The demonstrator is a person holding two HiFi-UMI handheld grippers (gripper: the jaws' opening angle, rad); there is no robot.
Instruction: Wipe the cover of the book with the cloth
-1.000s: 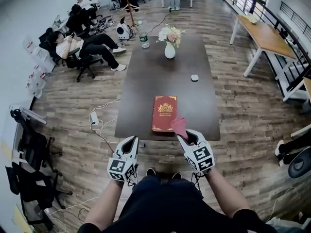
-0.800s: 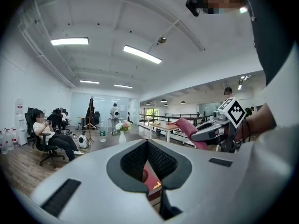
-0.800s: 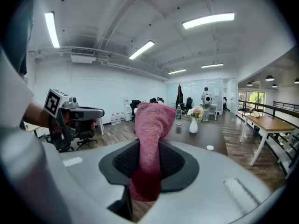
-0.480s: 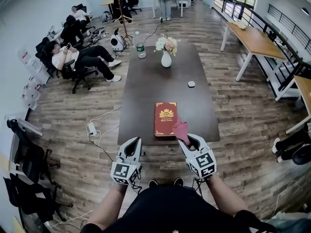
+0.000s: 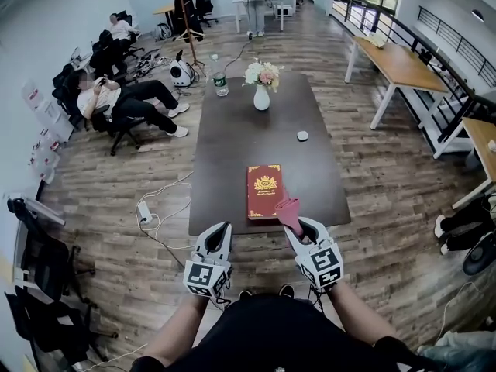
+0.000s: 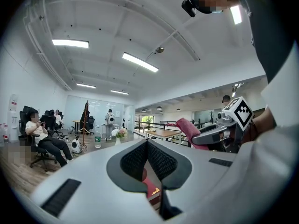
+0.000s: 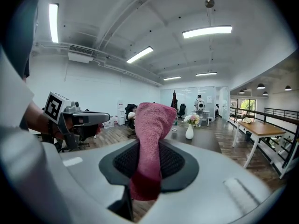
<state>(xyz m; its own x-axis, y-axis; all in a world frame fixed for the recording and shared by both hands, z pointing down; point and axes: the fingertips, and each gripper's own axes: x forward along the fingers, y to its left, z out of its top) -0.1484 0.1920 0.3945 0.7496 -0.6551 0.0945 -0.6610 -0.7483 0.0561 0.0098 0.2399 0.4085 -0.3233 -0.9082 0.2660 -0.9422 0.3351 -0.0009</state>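
cloth pinched in the right gripper, book waiting at the worktop's near edge

the one clear container is a white vase (image 5: 261, 98) at the far end of the dark worktop (image 5: 232, 142), holding a bunch of pale flowers (image 5: 260, 73). a bottle (image 5: 219, 84) with a green label stands on the floor beyond the far left corner; its contents cannot be made out.

the right gripper (image 5: 298, 225) is clenched on the pink cloth (image 5: 287, 209), which stands up out of the jaws as a folded tongue, with a short end hanging below them. the left gripper (image 5: 224, 229) has its jaws closed together, with nothing between them.

the red book (image 5: 264, 191) lies flat, lengthwise, cover up, close to the worktop's near edge. in the head view the cloth overlaps the book's near right corner, so that corner is hidden, and whether cloth and cover touch cannot be told. the gold print on the cover is too small to read. in the left gripper view only a sliver of the book shows below the closed jaws.

both grippers hang off the near edge, over the floor. bare worktop runs between book and vase, apart from a small white object (image 5: 302, 136) to the right.
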